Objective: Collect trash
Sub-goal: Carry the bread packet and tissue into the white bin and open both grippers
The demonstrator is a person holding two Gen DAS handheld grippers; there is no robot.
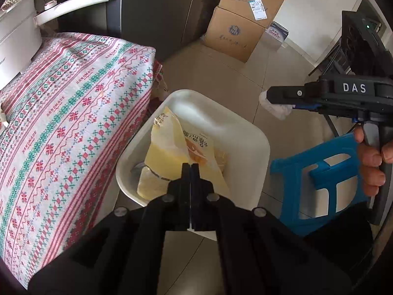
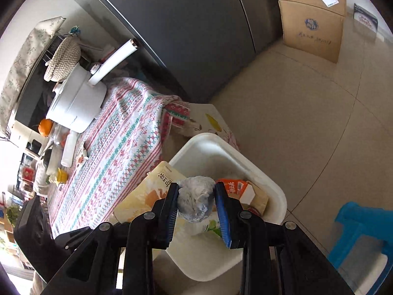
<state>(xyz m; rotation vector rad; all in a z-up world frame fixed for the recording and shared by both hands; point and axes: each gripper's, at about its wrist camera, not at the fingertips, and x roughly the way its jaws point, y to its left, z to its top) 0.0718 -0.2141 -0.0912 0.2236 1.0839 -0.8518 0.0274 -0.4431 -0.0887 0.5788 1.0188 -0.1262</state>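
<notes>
Hanging right over the white bin, the right tongs are clamped part-way on a crumpled wad of plastic wrap, one pad pressing in from each side, and from the left wrist view the same wad pokes out pale beyond the right tongs' tips, above the floor just past the bin's far rim. That wad looks feather-light and soft, a greyish-white scrunch of film, translucent and creased all over; I'd judge it squashes easily and could slip, so a squeeze across its fat middle, as now, is the place to hold it. Over on the other side the left tongs are fully closed, pads together with nothing between them, pointing down into the bin. Inside there's a yellow snack bag with printed characters standing against the bin wall nearest the cloth-covered counter, plus an orange-and-white carton lying behind the wad in the right wrist view. Those look light too, the bag crinkly and the carton stiffer. A blue plastic stool stands just beside the bin on the tiled floor, and the person's hand grips the right handle.
</notes>
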